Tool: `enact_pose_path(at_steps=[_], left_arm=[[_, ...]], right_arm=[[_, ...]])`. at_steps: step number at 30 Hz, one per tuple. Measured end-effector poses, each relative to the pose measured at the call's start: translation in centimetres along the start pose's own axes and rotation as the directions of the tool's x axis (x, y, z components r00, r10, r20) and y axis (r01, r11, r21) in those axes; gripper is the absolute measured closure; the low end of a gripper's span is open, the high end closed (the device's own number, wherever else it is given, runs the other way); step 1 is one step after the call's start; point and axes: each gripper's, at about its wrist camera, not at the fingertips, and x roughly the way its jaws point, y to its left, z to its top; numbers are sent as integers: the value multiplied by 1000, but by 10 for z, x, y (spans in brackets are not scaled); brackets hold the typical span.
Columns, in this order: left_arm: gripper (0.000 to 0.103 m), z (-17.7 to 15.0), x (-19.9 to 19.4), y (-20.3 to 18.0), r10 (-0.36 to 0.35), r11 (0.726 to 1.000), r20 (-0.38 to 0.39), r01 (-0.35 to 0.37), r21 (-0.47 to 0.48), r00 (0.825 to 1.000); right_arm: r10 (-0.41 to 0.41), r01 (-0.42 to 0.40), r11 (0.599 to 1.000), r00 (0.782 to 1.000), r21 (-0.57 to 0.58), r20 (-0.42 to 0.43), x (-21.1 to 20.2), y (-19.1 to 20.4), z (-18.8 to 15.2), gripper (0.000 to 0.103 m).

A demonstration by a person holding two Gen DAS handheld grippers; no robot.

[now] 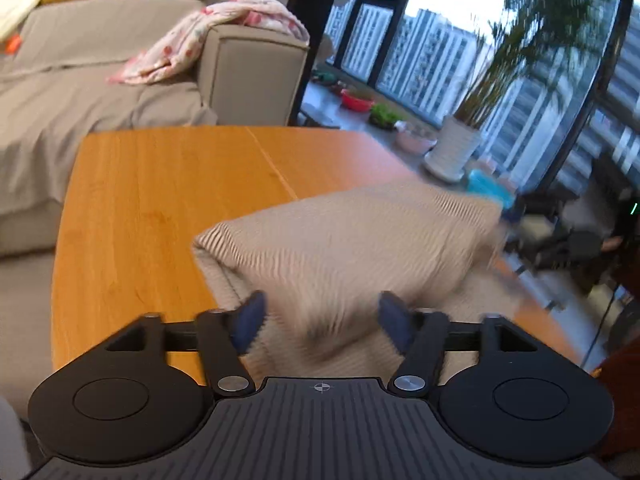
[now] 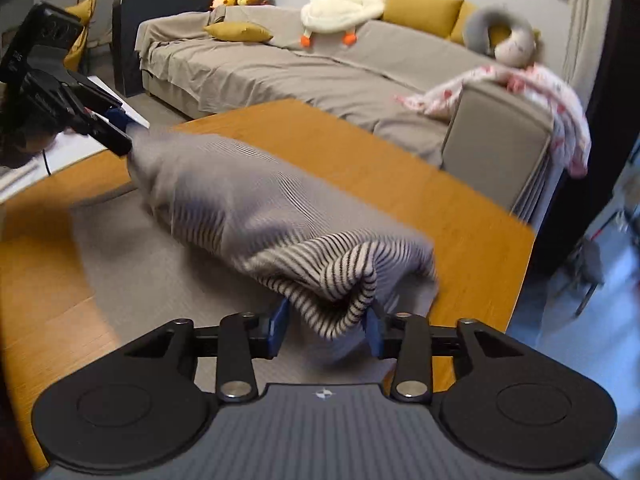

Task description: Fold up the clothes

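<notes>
A finely striped garment (image 1: 352,240) lies partly flat on the orange wooden table (image 1: 160,200), with one layer lifted and rolled over the rest. My left gripper (image 1: 324,320) has its blue pads (image 1: 252,320) spread wide. Blurred cloth sits between them without being pinched. In the right wrist view the left gripper (image 2: 120,128) is at the far left, at the raised end of the garment (image 2: 240,200). My right gripper (image 2: 327,326) has its pads against both sides of a thick striped fold, held above the table (image 2: 400,184).
A grey sofa (image 2: 280,68) with yellow cushions and plush toys runs behind the table. A pink patterned blanket (image 1: 224,36) hangs over its armrest. A potted plant (image 1: 456,148) and bowls stand by tall windows. White sheets (image 2: 80,144) lie at the table's left edge.
</notes>
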Motion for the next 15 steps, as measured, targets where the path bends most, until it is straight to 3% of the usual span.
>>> enact_pose_path(at_steps=[3, 5, 7, 11, 15], left_arm=[[9, 0, -18, 6, -62, 994, 52, 66, -81, 997], [7, 1, -23, 10, -79, 986, 74, 89, -144, 994], [6, 3, -14, 14, -97, 970, 67, 109, -216, 993], [6, -1, 30, 15, -38, 960, -41, 26, -278, 998], [9, -10, 60, 17, -36, 948, -84, 8, -319, 996]], right_arm=[[15, -16, 996, 1000, 93, 20, -23, -7, -10, 40], [27, -36, 982, 998, 184, 54, -37, -14, -14, 24], [43, -74, 949, 993, 308, 106, -42, -26, -14, 17], [69, -150, 843, 983, 516, 173, -22, -48, -10, 17], [73, -112, 849, 993, 516, 95, 30, -42, -7, 18]])
